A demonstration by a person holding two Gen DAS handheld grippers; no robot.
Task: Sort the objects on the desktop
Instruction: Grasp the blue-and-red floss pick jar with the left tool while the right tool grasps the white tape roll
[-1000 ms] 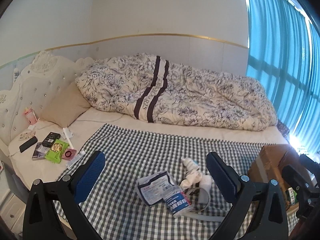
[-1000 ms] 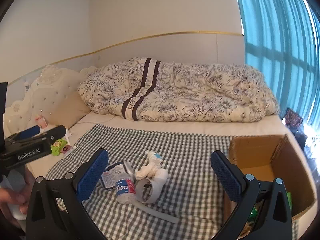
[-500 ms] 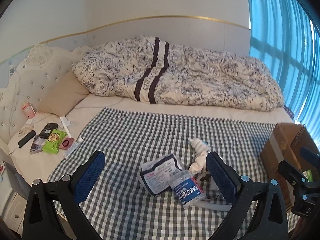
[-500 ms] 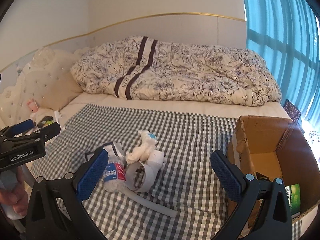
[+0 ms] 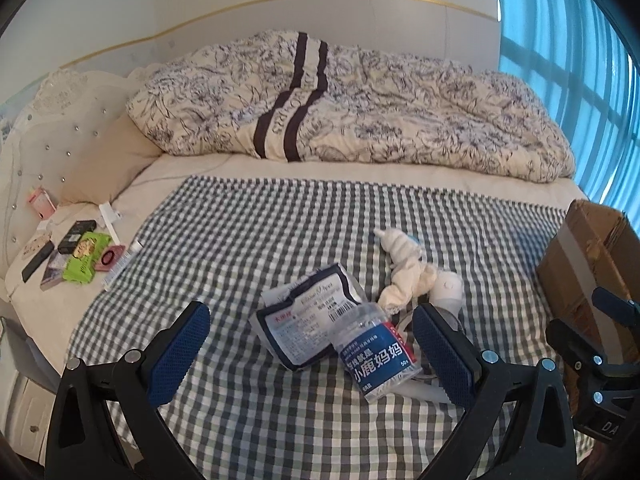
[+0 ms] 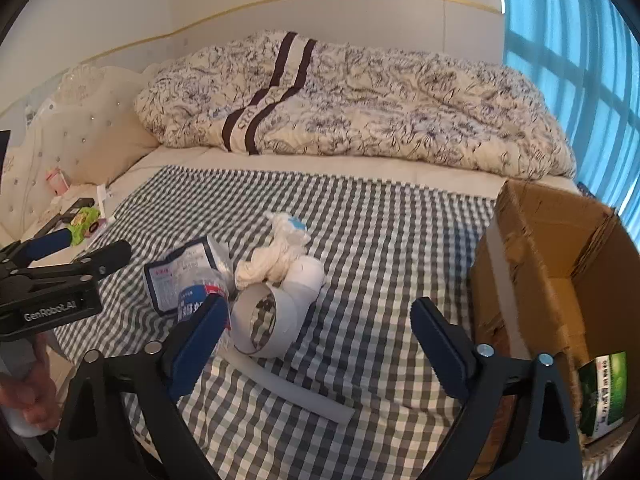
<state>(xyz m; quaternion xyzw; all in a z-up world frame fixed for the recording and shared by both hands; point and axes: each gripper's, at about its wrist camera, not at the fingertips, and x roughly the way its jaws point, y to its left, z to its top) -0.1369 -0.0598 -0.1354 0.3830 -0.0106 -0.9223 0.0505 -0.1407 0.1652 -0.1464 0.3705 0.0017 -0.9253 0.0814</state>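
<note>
On the checked cloth (image 5: 280, 216) lie a clear tub with a blue label (image 5: 376, 354), a navy-and-white packet (image 5: 308, 316), a bundle of white socks (image 5: 404, 276) and a white pipe fitting (image 6: 276, 312) with a grey strip (image 6: 288, 384). My left gripper (image 5: 312, 354) hovers open just above the packet and tub. My right gripper (image 6: 320, 340) is open too, over the cloth right of the pipe fitting (image 5: 448, 292). The same tub (image 6: 200, 292), packet (image 6: 180, 268) and socks (image 6: 276, 256) show in the right wrist view. A cardboard box (image 6: 560, 264) stands open at the right.
A floral duvet (image 5: 360, 100) fills the back of the bed. Small items, among them a green packet (image 5: 86, 256) and a black remote (image 5: 38, 264), lie by the headboard (image 5: 44, 128). The box (image 5: 588, 256) holds a green pack (image 6: 604, 388). A hand (image 6: 28, 392) grips the left tool.
Both grippers have moved forward and down toward the pile on the cloth, so the tub, packet and socks look larger. Both stay open and empty.
</note>
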